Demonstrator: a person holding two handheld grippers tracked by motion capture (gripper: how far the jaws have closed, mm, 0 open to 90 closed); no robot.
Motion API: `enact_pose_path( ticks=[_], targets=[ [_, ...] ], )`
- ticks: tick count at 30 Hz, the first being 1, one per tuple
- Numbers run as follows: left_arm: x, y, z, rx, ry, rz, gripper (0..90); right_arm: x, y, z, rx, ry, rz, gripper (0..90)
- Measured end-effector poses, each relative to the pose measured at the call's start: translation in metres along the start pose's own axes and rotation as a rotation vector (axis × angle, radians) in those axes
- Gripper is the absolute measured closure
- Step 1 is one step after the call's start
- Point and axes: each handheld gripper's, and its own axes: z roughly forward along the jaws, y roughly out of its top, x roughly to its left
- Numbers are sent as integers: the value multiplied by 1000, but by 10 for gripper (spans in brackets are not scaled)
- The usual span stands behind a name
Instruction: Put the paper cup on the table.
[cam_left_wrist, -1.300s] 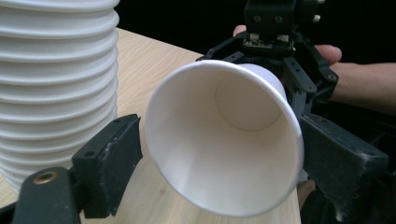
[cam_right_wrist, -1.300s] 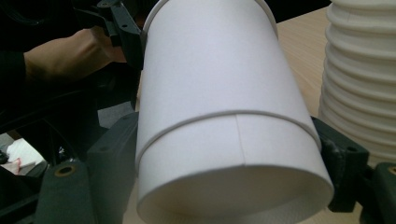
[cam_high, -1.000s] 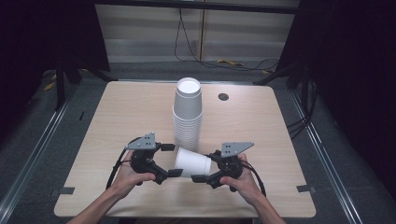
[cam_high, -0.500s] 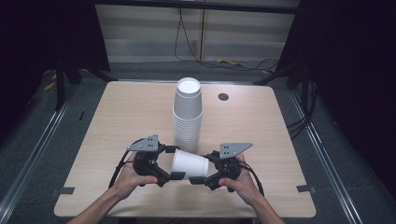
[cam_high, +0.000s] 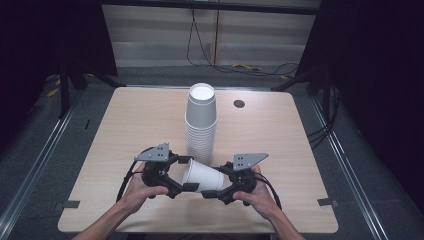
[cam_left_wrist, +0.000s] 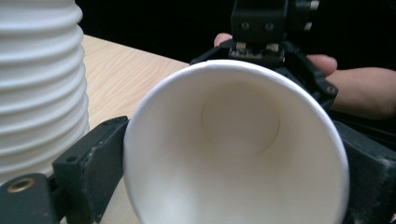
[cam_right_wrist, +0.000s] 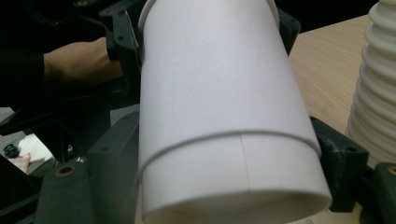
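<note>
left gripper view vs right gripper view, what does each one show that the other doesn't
Left gripper view: the cup's open mouth and inner bottom, with the right hand behind it. Right gripper view: the cup's outer wall with its seam, and the left hand beyond it. Both: the cup up close, the stack beside it, and the table.

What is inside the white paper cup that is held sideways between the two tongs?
The cup looks empty: the left gripper view shows bare white walls and its round bottom. The lower inner wall, near the rim, runs out of the picture, so that part cannot be checked.
</note>
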Motion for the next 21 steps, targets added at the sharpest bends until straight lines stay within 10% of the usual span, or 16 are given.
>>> enact_pose_path(
  ticks=[21],
  targets=[
    [1,1,-3,51,5,-3,117,0,1,1,44,-39,3,130]
  ],
)
